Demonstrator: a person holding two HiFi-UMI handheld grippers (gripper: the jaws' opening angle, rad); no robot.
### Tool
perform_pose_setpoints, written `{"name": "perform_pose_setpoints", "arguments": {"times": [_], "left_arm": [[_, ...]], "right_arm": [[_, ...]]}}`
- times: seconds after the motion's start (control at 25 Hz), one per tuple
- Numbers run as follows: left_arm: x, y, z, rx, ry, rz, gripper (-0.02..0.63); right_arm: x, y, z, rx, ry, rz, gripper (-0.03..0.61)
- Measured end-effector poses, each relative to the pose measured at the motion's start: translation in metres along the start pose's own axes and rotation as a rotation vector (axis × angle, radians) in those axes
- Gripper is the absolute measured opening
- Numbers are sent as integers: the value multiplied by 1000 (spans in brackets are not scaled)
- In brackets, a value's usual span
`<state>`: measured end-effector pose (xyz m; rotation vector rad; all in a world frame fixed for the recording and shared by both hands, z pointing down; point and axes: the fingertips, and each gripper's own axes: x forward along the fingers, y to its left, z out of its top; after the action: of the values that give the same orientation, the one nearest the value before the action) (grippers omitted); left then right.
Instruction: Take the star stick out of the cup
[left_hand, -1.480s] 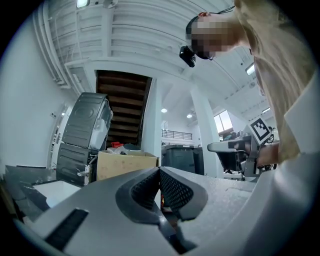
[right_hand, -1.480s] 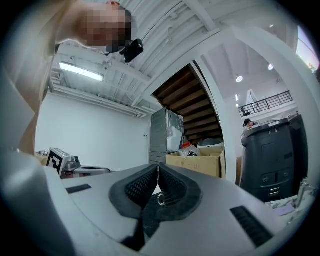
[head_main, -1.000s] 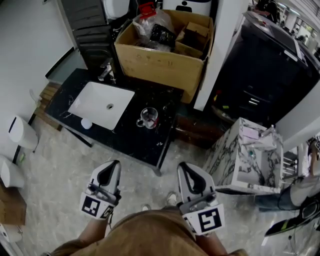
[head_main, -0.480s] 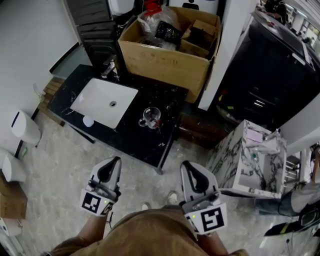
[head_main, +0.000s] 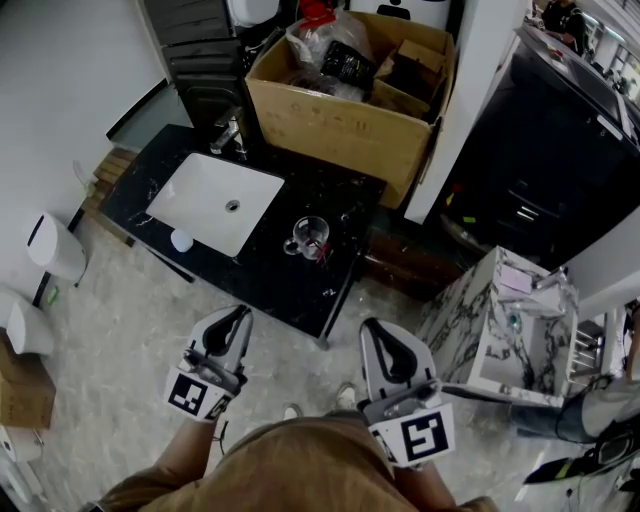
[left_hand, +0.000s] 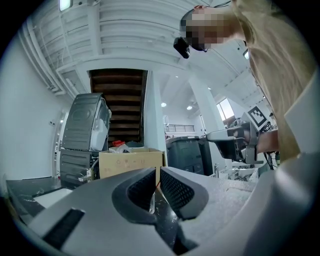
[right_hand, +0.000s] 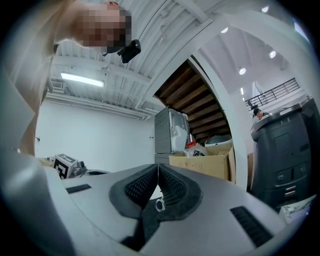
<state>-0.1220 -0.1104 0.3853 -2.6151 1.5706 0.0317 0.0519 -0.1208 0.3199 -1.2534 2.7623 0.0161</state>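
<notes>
A clear glass cup (head_main: 309, 235) with a handle stands on the black marble counter (head_main: 268, 275), right of the sink. A reddish stick (head_main: 319, 249) shows in it; its star shape is too small to make out. Both grippers hang short of the counter's near edge, pointing at it. The left gripper (head_main: 241, 317) has its jaws opening, a thin slit between the pads (left_hand: 142, 187) and nothing in it. Through that slit I glimpse the cup (left_hand: 152, 202) and a thin red line. The right gripper (head_main: 371, 329) is shut and empty, its pads (right_hand: 172, 187) meeting at the tips.
A white sink (head_main: 205, 205) with a faucet (head_main: 230, 132) fills the counter's left half, with a small white cap (head_main: 181, 240) at its edge. A cardboard box (head_main: 345, 95) of clutter stands behind. A marble-patterned box (head_main: 490, 325) and a black cabinet (head_main: 555, 150) are at the right.
The counter and cup have slid slightly nearer in the head view. The left gripper has moved forward toward the counter's edge. The right gripper has hardly moved.
</notes>
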Motion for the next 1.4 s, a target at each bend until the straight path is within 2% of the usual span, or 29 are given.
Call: {"name": "perform_pose_setpoints", "arguments": {"times": [0.4, 1.4], "left_arm": [[16, 3, -16, -8, 19, -4, 63], [61, 4, -34, 29, 47, -72, 97]], "right_arm": [[-3, -12, -6, 4, 14, -16, 3], [-11, -30, -8, 0, 26, -71, 3]]}}
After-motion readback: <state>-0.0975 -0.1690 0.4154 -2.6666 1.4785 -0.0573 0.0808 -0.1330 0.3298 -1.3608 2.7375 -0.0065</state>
